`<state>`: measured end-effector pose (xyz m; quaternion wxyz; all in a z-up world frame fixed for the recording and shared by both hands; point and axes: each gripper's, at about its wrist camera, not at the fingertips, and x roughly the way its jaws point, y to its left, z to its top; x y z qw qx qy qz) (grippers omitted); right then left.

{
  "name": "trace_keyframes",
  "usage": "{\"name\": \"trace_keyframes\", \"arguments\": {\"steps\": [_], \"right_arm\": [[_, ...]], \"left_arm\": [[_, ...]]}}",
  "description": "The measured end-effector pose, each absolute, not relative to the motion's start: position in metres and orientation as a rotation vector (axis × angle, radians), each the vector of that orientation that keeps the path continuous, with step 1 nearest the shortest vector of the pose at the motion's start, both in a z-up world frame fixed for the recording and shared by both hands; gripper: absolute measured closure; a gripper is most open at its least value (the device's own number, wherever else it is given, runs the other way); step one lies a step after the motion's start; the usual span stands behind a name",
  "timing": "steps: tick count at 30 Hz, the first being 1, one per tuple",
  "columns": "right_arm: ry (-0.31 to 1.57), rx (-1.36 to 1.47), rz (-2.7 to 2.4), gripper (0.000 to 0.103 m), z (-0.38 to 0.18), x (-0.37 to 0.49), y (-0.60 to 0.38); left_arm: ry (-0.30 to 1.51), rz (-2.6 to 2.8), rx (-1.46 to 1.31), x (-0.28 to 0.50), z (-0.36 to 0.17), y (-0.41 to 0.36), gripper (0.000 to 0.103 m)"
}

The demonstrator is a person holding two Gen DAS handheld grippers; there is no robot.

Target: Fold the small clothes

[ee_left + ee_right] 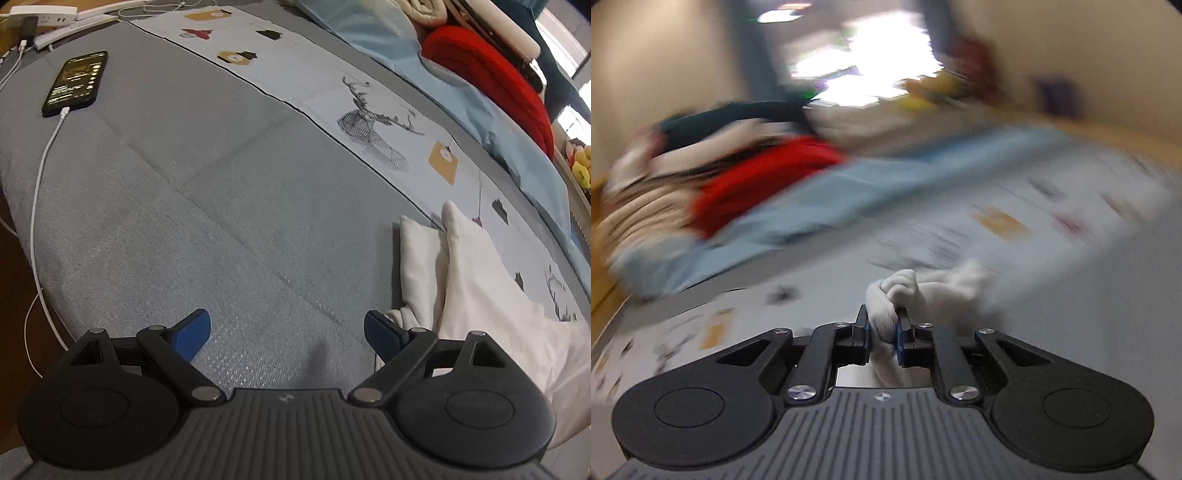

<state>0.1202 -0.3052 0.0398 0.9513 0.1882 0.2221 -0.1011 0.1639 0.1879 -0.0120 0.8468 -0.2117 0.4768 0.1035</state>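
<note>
In the left wrist view my left gripper (287, 334) is open over the grey bedspread (192, 206), nothing between its blue pads. A white garment (480, 280) lies crumpled just right of its right finger, partly hidden behind the gripper body. In the right wrist view my right gripper (882, 332) is shut on a bunched fold of the white garment (901, 291), which trails off to the right. That view is heavily blurred by motion.
A black phone (75, 83) on a white charging cable (40, 173) lies at the far left of the bed. A printed light sheet (369, 122) runs diagonally. A red blanket (491, 77) and blue bedding (461, 107) pile up at the back right.
</note>
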Motion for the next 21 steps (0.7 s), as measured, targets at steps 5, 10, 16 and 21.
{"name": "trace_keyframes", "arguments": {"steps": [5,10,16,21], "right_arm": [[0.409,-0.037,0.159,0.090,0.054,0.142,-0.140],[0.593,-0.388,0.411,0.090,-0.035,0.116,-0.026],[0.582,-0.428,0.424,0.090,-0.057,0.102,-0.019],[0.582,-0.468,0.510,0.076,-0.054,0.091,-0.022]], "left_arm": [[0.994,0.257,-0.483,0.163,-0.009,0.201,0.010],[1.011,0.279,-0.513,0.161,-0.012,0.216,0.010],[1.025,0.269,-0.538,0.158,-0.015,0.224,0.010],[1.031,0.251,-0.546,0.157,-0.016,0.220,0.010]]}}
